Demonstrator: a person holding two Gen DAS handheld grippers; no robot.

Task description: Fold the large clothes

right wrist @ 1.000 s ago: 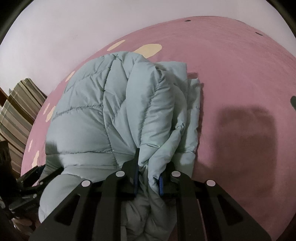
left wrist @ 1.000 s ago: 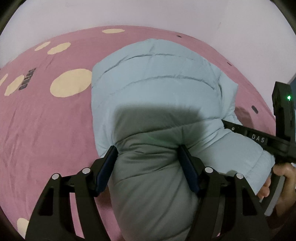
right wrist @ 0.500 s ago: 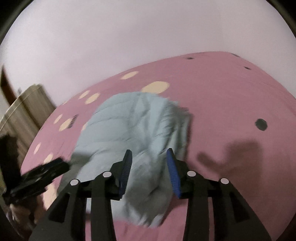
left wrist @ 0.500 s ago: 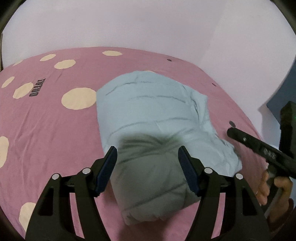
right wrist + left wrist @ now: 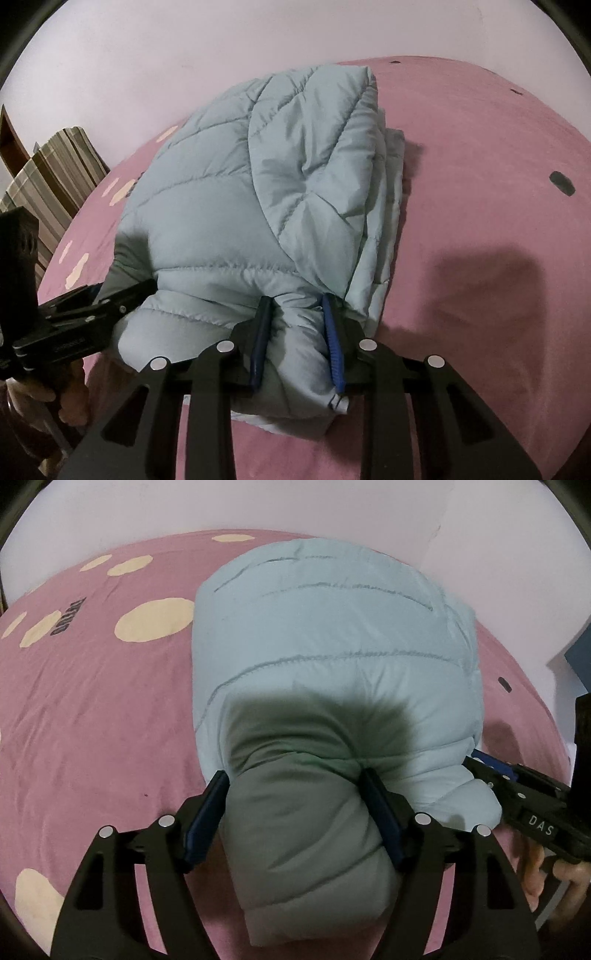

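A light blue quilted puffer jacket (image 5: 325, 646) lies folded into a thick bundle on the pink bed sheet (image 5: 92, 720). My left gripper (image 5: 297, 786) is wide open, its jaws straddling the near left end of the bundle. My right gripper (image 5: 297, 317) is shut on a bunched fold at the near right end of the jacket (image 5: 258, 177). Each gripper shows in the other's view: the right gripper (image 5: 532, 805) at the right, the left gripper (image 5: 70, 314) at the left.
The sheet has cream dots (image 5: 155, 620) and small dark dots (image 5: 561, 182). A pale wall (image 5: 295, 506) runs behind the bed. A striped cushion or bedding stack (image 5: 55, 177) stands at the far left of the bed.
Half a second ago both grippers were pulled back and open above the jacket. Now both are down at its near edge again, the right one closed on a fold.
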